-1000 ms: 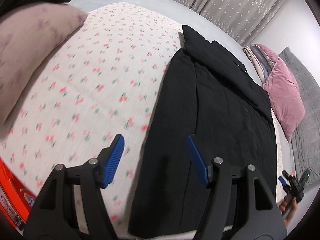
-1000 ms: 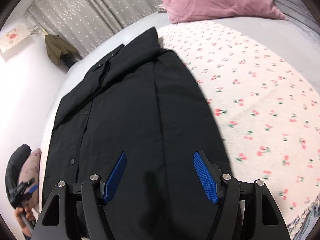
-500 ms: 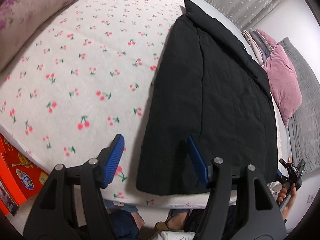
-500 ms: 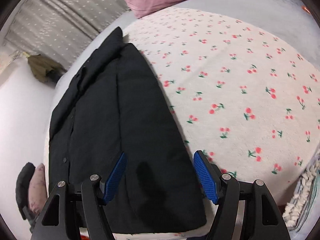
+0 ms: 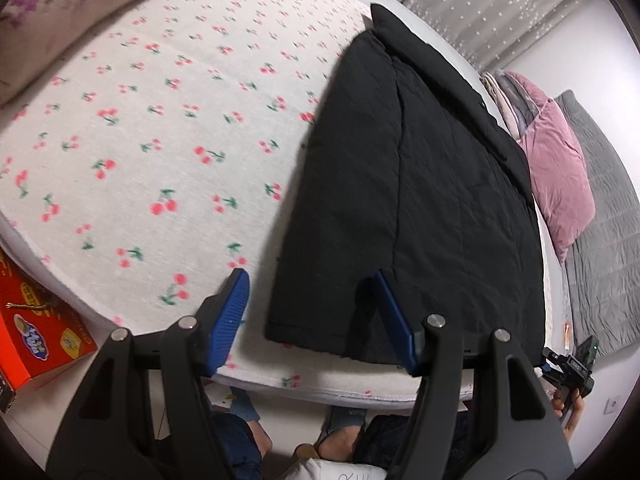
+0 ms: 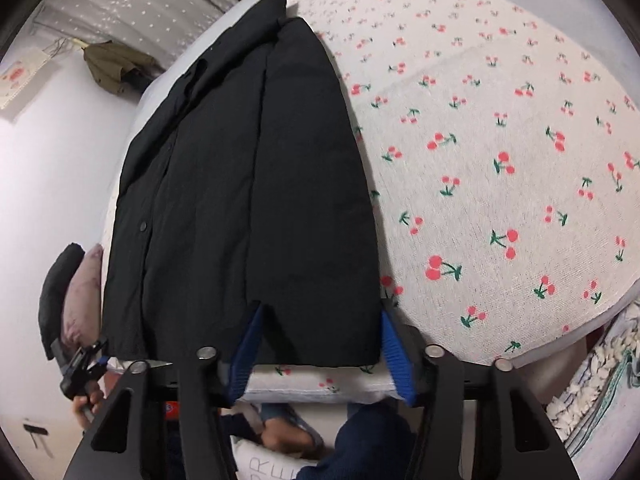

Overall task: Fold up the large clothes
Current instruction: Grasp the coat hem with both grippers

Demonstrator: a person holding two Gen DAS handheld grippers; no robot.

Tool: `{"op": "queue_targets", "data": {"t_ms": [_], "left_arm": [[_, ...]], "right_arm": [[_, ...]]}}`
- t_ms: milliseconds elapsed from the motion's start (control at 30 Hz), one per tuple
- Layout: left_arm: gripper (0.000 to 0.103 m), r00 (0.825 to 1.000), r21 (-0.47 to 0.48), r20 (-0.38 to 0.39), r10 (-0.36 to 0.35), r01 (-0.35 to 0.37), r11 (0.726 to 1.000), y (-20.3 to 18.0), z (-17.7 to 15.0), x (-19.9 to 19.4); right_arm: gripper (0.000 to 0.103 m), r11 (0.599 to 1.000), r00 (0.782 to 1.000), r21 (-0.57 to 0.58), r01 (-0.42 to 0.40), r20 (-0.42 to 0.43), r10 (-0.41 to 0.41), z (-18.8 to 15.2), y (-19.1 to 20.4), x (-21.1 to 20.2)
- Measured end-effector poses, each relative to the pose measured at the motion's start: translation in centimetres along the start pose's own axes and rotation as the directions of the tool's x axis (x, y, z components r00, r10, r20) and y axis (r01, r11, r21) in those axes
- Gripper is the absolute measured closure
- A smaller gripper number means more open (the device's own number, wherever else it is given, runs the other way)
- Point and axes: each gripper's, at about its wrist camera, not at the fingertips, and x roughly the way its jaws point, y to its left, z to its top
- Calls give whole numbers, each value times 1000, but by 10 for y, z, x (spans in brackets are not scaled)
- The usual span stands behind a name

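The coat is lying lengthwise, its hem at the bed's near edge. The left tongs and right tongs are each straddling a hem corner, closing but not yet gripping.

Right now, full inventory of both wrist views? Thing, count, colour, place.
long padded black coat: 1, black, lying flat on the bed, hem at the near edge
cherry-print bed cover: 1, white with red cherries, under the coat
pink velvet pillow: 1, pink, beside the coat's collar end
grey quilt: 1, grey, beyond the pink pillow
mauve floral pillow: 1, dusty mauve, far left of the bed
red cardboard box: 1, red, on the floor by the bed
dotted grey curtain: 1, grey, behind the bed
olive garment: 1, olive, hanging by the curtain
left tool: 1, black with blue pads, jaws closing around the hem corner
right tool: 1, same colours, jaws closing around the other hem corner
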Motion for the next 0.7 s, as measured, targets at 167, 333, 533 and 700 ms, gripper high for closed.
{"op": "queue_targets", "data": {"t_ms": [167, 333, 533, 700], "left_arm": [[45, 1000, 40, 6, 26, -26, 999, -14, -3, 5], [45, 999, 41, 3, 51, -51, 998, -17, -3, 9], [51, 998, 53, 7, 54, -55, 997, -21, -4, 10], [61, 999, 72, 4, 51, -52, 996, -25, -4, 12]], "right_arm": [[50, 1000, 999, 7, -27, -28, 27, -4, -3, 4], [50, 996, 998, 58, -62, -17, 64, -2, -12, 8], [50, 997, 998, 36, -64, -27, 65, -3, -5, 9], [59, 996, 995, 29, -89, -50, 90, 2, 2, 17]]}}
